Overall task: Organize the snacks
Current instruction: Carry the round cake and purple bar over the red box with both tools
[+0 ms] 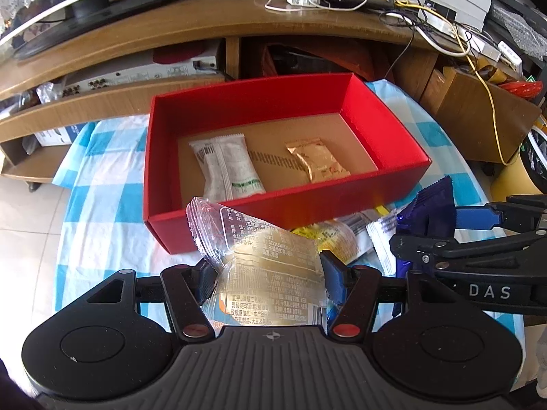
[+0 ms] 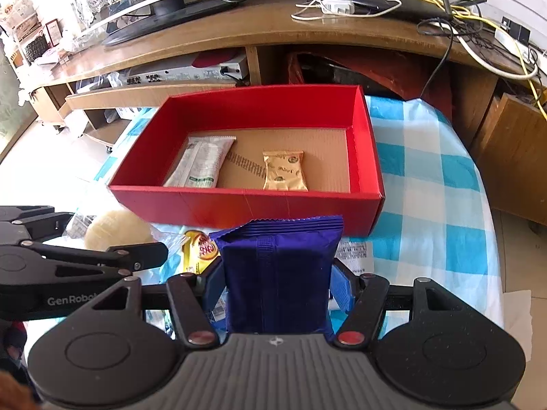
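A red box (image 1: 273,205) (image 2: 246,205) stands on the checked tablecloth. Inside lie a white snack packet (image 1: 227,167) (image 2: 201,164) and a gold snack packet (image 1: 318,159) (image 2: 283,169). My left gripper (image 1: 270,270) is shut on a clear snack packet (image 1: 263,256) with printed text, held just in front of the box. My right gripper (image 2: 277,273) is shut on a dark blue snack packet (image 2: 278,273), also in front of the box; it shows at the right of the left wrist view (image 1: 427,212).
More snacks lie on the blue-and-white cloth (image 2: 427,205) before the box: a yellow packet (image 2: 198,249) (image 1: 328,235) and a white packet (image 1: 379,235). A wooden TV stand (image 1: 205,24) with cables (image 1: 444,24) stands behind.
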`<state>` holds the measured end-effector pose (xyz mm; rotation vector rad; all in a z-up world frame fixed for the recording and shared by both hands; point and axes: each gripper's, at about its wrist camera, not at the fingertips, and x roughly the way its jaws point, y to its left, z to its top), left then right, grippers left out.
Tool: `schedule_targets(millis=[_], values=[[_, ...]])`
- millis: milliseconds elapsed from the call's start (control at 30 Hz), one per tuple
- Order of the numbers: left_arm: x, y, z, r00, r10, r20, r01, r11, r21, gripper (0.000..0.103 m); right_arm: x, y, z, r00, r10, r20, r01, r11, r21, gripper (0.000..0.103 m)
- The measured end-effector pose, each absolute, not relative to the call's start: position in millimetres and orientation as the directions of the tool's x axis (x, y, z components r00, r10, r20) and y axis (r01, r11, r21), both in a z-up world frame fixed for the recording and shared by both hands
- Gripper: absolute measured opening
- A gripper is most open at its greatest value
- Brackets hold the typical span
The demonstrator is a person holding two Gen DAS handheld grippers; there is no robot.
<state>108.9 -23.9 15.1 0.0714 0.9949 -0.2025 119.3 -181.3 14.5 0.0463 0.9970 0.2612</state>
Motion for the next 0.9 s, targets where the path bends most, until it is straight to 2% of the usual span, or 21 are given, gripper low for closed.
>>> schedule_targets(millis=[900], values=[[168.0, -33.9, 33.7, 0.613, -0.078, -0.786, 0.159, 0.987, 0.026, 0.067, 185.8, -184.5, 35.8, 0.587, 0.195, -0.786, -0.144, 0.98, 0.137, 0.069]])
